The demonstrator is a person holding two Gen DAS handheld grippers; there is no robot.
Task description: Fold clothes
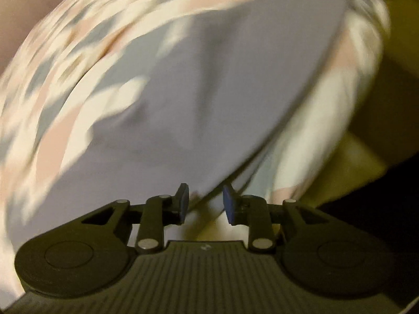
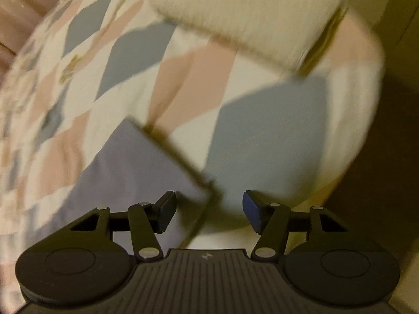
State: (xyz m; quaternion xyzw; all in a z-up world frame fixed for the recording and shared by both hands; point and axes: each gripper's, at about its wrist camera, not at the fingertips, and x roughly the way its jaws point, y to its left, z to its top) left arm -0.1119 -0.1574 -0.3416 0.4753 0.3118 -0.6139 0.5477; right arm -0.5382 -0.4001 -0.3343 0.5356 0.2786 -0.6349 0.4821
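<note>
Lavender garment (image 1: 204, 99) is lying flat on the patterned bedspread (image 2: 188, 83), spread smooth, likely so a fold can be set down cleanly; one squared corner of it is sitting just ahead of the right tool (image 2: 209, 210). Cream folded cloth (image 2: 243, 18) is resting farther up the bedspread, well apart from the garment, seemingly a finished piece set aside. Both tools are pointing steeply down at the bedspread. Left tool (image 1: 205, 206) is standing partly open above the garment's edge, gripping nothing. Right tool is standing wider open, pads off the cloth, holding nothing. Frames are blurred.
</note>
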